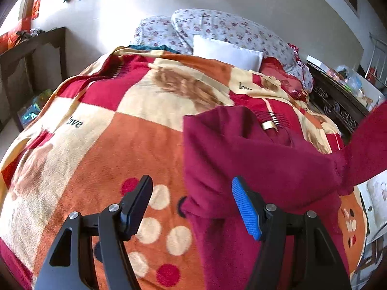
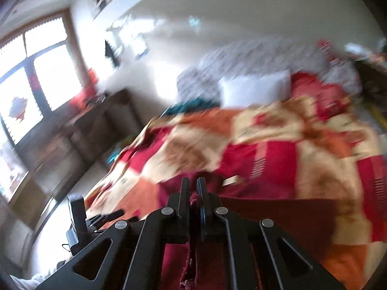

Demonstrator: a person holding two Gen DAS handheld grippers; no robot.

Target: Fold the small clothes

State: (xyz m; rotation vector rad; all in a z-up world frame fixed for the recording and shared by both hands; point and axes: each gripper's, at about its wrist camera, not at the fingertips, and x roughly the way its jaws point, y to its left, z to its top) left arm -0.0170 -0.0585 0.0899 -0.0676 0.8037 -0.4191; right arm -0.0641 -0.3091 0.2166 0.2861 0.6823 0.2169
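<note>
A maroon garment [image 1: 254, 159] lies on the patterned blanket [image 1: 121, 145], partly folded over, with a tan label [image 1: 267, 125] showing. One part of it stretches up and off to the right [image 1: 367, 145]. My left gripper [image 1: 192, 203] is open and empty, its jaws wide apart over the garment's left edge. In the blurred right wrist view my right gripper [image 2: 193, 188] is shut on a fold of the maroon garment [image 2: 278, 215], which hangs between the fingers.
Floral pillows [image 1: 217, 29] and a white pillow [image 1: 227, 53] lie at the head of the bed. A dark wooden table [image 1: 29, 55] stands at the left and a carved dark cabinet [image 1: 338, 104] at the right. A window [image 2: 36, 77] is on the left wall.
</note>
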